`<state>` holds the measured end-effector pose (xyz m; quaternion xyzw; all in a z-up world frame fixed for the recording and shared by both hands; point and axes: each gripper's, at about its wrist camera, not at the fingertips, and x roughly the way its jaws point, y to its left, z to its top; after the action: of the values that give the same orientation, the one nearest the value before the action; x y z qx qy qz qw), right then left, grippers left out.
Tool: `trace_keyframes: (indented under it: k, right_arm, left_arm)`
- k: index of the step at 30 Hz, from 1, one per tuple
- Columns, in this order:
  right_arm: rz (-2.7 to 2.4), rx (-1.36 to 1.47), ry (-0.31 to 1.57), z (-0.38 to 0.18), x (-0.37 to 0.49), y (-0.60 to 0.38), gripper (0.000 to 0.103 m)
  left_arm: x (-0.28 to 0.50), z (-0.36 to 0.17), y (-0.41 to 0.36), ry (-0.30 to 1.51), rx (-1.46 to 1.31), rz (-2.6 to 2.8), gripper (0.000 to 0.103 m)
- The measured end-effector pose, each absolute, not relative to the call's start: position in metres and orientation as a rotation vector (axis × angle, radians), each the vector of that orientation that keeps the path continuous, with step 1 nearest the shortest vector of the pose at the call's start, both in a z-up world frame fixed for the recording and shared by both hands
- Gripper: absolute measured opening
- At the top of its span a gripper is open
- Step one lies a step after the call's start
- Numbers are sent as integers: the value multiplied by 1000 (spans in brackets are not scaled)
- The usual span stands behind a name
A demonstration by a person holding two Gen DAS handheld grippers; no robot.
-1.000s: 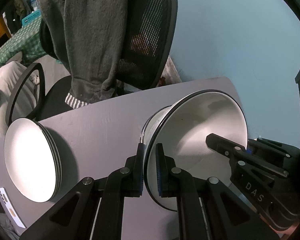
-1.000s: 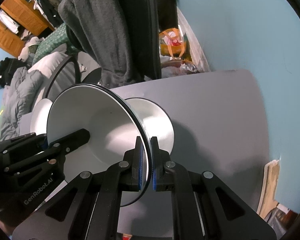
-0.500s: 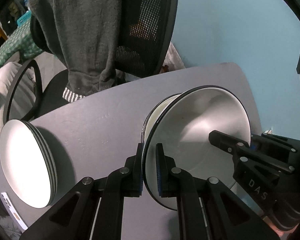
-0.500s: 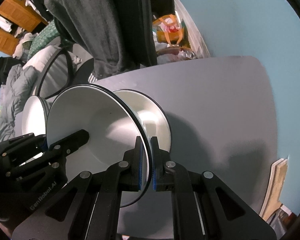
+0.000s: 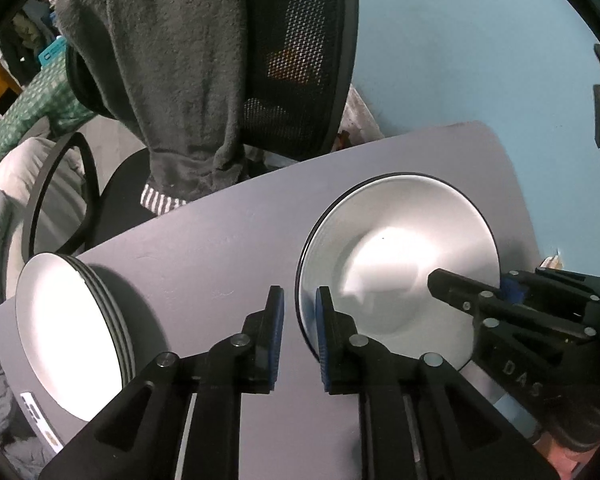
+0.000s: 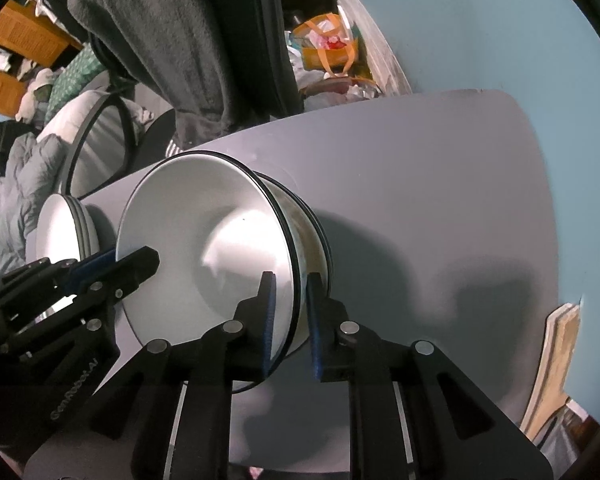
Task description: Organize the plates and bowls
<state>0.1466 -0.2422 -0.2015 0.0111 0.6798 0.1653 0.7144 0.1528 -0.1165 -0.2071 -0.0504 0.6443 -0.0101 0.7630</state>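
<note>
Left gripper (image 5: 299,334): jaws opening; the near rim of the top bowl (image 5: 400,264) stands in the gap, the pads no longer pinching it as they did a second ago.

Right gripper (image 6: 290,322): jaws likewise opening, parted either side of the bowl's opposite rim, no pad pressing on it.

Top bowl: white with a dark rim, now seated in the bowl stack (image 6: 314,236) on the grey table (image 6: 420,184), where a second ago it was carried tilted above the stack. Judged: this placement is done, and both grippers can draw clear.

Plate stack (image 5: 70,332): white plates with dark rims, left part of the table, well apart from the bowls.

Office chair (image 5: 296,52): beyond the table's far edge, a dark grey garment (image 5: 172,68) draped over its back.
</note>
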Motion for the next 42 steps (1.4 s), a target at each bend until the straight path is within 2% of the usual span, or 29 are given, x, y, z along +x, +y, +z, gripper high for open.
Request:
trace_keyframes:
  k: [9,28,32,41,42]
  right_arm:
    - [374,54,1500,-196,143,-244,23]
    - [382,-16,1476,-192,146,-238,23]
    - [367,-27,1461,-184,146,-238,33]
    - [353,-5,1467,-180,141,-247,34]
    - [351,-3,1466,-179,141,-249,35]
  left_arm:
    - [149,-201,-111,1391,-145,-21,19]
    - [140,-197,-107,1370,-164,-24,23]
    - [139,-196,-106,1362,-178,-36,27]
    - [134,-188,-106,1361,-185,-42,27]
    - [133,-187,-104,1363,-191,-40,31]
